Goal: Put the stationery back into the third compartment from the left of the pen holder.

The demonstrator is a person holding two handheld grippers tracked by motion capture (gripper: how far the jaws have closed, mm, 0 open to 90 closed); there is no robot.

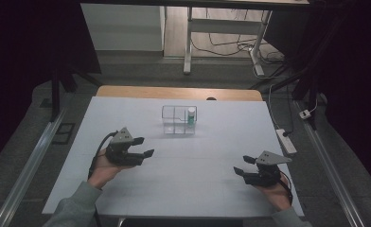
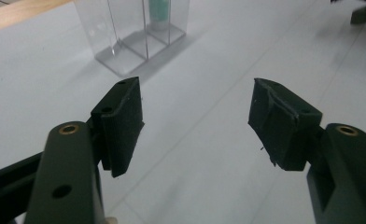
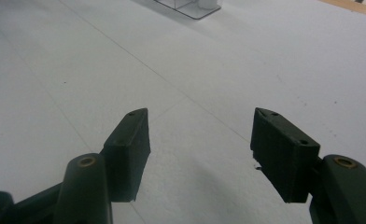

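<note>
On the left of the white table [image 1: 183, 189], the left gripper [image 1: 143, 147] sits in the person's left hand [image 1: 103, 171], its jaws spread wide with nothing between them; the left gripper view shows bare tabletop in the gap. It points toward the middle of the table, where a clear plastic organiser [image 1: 179, 119] stands well apart from both grippers, near the far edge. Thin transparent walls divide the organiser into compartments. In its far right compartment stands a small bottle [image 1: 191, 116], upright, with a white cap and a teal-green body; the other compartments look empty as far as the high view tells. In the left gripper view the organiser [image 2: 125, 42] rises ahead, with the bottle [image 2: 160, 14] seen through its walls. On the right, the right gripper [image 1: 244, 165] lies low over the table in the right hand [image 1: 276, 194], jaws parted and holding nothing, pointing leftward across the surface.
</note>
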